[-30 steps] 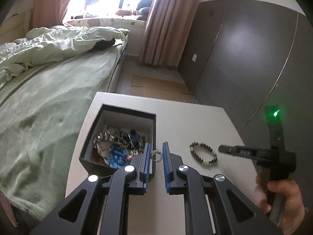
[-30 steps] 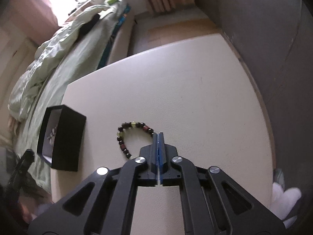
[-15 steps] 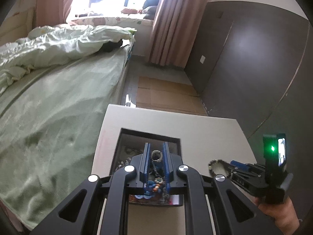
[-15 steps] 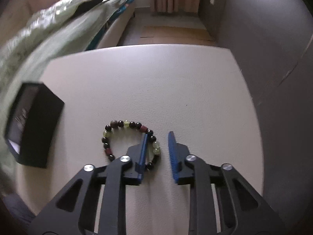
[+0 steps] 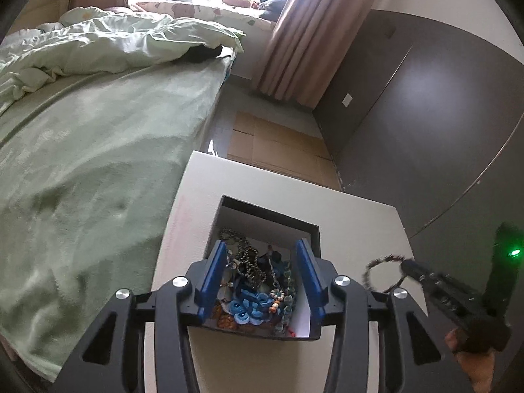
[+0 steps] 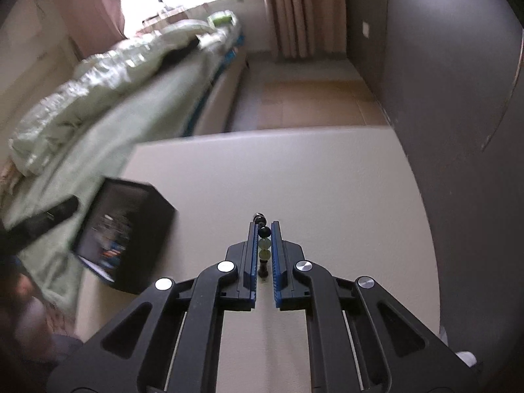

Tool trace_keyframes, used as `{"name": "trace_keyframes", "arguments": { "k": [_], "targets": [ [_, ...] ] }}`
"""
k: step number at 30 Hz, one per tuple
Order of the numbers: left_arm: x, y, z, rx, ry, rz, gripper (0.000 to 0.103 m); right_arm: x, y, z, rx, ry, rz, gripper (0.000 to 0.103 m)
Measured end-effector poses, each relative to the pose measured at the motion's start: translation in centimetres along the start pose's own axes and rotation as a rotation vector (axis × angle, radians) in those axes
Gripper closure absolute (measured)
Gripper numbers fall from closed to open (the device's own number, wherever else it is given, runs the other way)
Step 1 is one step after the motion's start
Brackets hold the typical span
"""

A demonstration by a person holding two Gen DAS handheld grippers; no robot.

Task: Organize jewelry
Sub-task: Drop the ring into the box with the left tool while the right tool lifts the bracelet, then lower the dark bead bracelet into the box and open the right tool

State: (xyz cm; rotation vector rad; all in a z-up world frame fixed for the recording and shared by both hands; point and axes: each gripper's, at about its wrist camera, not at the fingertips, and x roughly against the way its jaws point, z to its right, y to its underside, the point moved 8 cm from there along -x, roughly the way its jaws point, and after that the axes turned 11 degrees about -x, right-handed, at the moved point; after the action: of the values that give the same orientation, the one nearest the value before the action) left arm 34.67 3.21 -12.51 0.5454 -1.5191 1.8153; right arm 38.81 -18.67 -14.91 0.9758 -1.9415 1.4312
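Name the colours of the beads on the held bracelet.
Pale green and dark beads on the bracelet, clearest in the right wrist view.

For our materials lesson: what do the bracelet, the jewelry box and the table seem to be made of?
Bracelet: round beads, dark and pale green, glossy; probably stone or glass.
Jewelry box: matte black outside, white lining, thin straight walls; likely cardboard.
Table: smooth, cream, matte, no grain; perhaps laminate or painted board.

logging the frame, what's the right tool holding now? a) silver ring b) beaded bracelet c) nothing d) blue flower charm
b: the right tool is shut on the beaded bracelet, its beads pinched between the blue pads, and the left wrist view shows the loop hanging from it above the table.
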Motion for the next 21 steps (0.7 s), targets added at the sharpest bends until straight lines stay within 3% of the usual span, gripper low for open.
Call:
{"name": "trace_keyframes", "arguments": {
  "k": [6,11,19,21],
  "targets": [
    [1.5,0.2,-0.5,0.009,-0.021,0.013,0.057,2.9,-1.5,-3.2,0.013,-0.083,0.071,0.095],
    [3.1,-0.1,-1.3,0.011,-0.056,0.049,0.031,4.2,-1.5,-6.1,0.033,-0.139,0.102,0.095],
    [4.7,-0.1,-2.5,-0.012,-0.111,0.096,0.009,4.2,-1.1,-11.2,0.031,-0.228,0.105,0.095],
    [5.0,-0.1,-3.1,-0.006,-0.122,0.099,0.009,3.9,-0.8,-12.1,0.025,-0.242,0.094,0.095]
  ]
}}
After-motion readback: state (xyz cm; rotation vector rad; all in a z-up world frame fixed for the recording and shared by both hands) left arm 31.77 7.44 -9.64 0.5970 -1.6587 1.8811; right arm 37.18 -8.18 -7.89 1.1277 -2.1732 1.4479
